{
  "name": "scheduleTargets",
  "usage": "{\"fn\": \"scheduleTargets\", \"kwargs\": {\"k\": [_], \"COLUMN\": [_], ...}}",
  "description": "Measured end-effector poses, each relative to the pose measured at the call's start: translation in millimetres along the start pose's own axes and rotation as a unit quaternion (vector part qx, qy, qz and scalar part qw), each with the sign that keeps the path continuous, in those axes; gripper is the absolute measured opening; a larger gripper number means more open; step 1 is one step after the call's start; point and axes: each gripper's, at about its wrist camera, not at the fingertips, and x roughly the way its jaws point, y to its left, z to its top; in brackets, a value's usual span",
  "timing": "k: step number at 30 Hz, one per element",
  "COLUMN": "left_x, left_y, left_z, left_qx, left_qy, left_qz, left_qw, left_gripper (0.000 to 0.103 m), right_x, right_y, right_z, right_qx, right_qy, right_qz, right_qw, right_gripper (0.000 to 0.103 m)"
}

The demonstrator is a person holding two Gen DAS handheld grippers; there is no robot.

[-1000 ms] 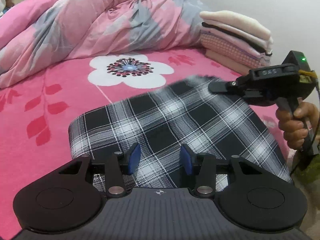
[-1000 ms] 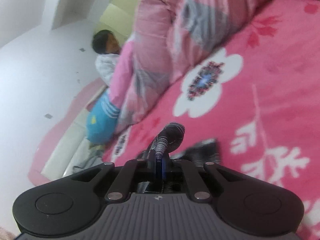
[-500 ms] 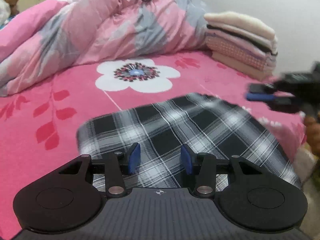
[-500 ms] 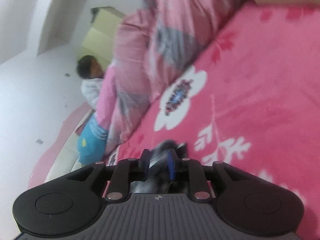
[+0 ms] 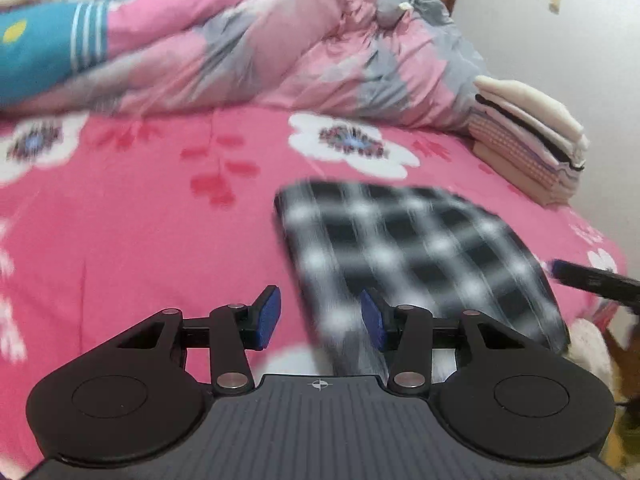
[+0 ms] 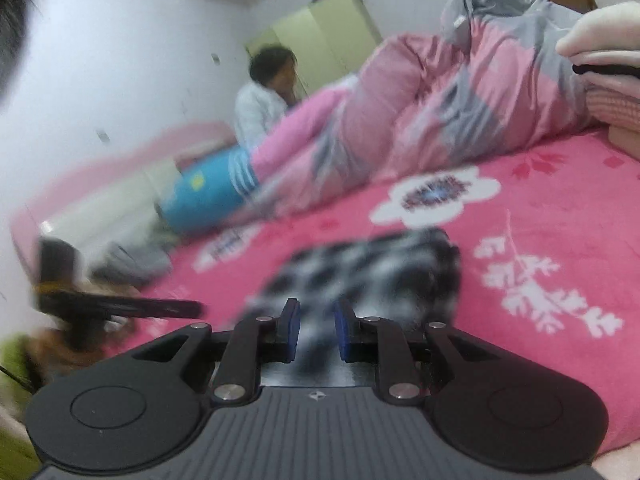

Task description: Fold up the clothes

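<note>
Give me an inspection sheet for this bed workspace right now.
Surface: pink floral bedsheet.
Job's things: folded black-and-white plaid garment lying flat; stack of folded clothes beyond it by the wall.
Clutter: crumpled pink-and-grey quilt; blue pillow.
Grippers: left gripper open, empty; right gripper jaws have just been opening, pads apart, nothing gripped.
Cables: nothing seen.
Surroundings: white wall; green wardrobe; a person sitting past the bed.

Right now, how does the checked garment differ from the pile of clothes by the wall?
The plaid garment is one black-and-white folded piece lying flat mid-bed; the folded stack is several pale cream, pink and checked layers piled at the bed's edge. Both rest folded on the pink floral sheet.
</note>
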Motion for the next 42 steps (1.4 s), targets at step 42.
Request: {"fn": "scheduleTargets", "kwargs": {"k": [42], "left_x": [40], "left_y": [-29], "left_z": [-31], "left_qx": [0.058], "left_qy": [-0.065], "left_qz": [-0.026], "left_qw": [0.9959], "left_gripper": [0.044], "right_x": [90], "right_y": [21], "right_z": [70], "right_qx": [-0.143], "right_qy": [0.024], "right_qz": [-0.177], "right_qw": [0.974], "right_gripper": [0.015]}}
